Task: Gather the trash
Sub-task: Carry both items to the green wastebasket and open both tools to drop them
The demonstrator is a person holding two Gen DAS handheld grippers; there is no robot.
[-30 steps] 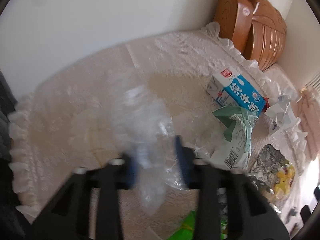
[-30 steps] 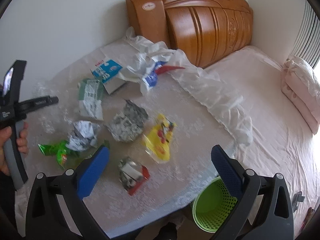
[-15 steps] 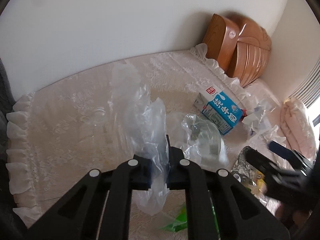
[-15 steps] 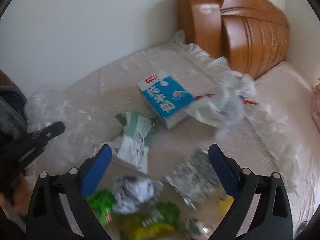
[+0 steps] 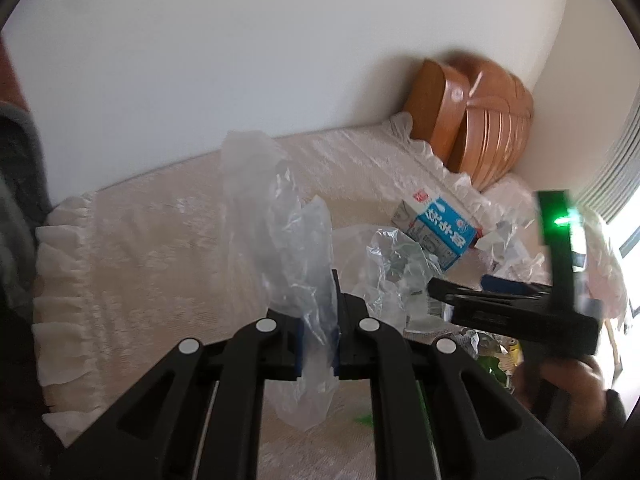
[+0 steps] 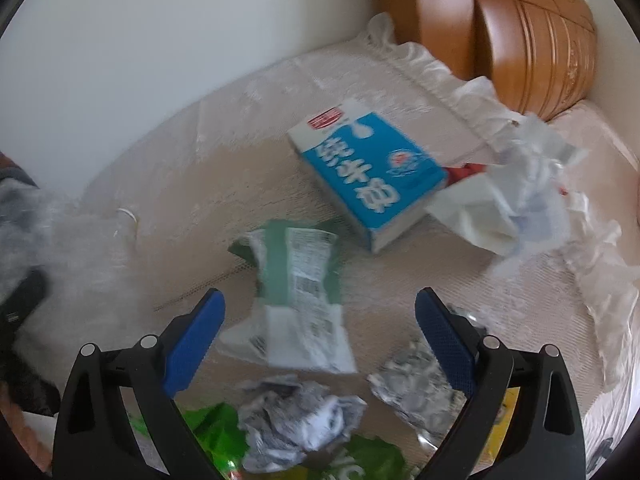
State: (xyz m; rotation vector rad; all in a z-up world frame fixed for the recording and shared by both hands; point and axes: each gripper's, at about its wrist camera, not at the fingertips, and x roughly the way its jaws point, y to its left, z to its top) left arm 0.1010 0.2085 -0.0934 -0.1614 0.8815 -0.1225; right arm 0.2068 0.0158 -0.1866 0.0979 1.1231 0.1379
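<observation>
cream lace cloth (image 6: 208,184) with a frilled edge covers the table, which stands against a white wall (image 5: 280,48), a carved wooden headboard (image 6: 536,40) in the corner behind it. trash lies scattered on the cloth: a blue and white carton (image 6: 368,176) on its side, a green and white wrapper (image 6: 300,288) nearer, crumpled white paper (image 6: 520,196) touching the carton's right end, a grey paper ball (image 6: 300,420), a silver foil wrapper (image 6: 416,384) and green packaging (image 6: 216,436) at the near edge. the carton's contents cannot be told.

the left gripper (image 5: 320,316) is clamped tight on a clear plastic bag (image 5: 288,232), which is raised off the cloth and hangs out both above and below the pads. the right gripper (image 6: 320,324) stands wide, its jaws having just narrowed slightly, with the green and white wrapper below and between the blue pads, not gripped.

only the left wrist view shows the bag clearly, plus window blinds (image 5: 612,168) at right and the right gripper crossing in; the right wrist view alone shows the near-edge litter.
</observation>
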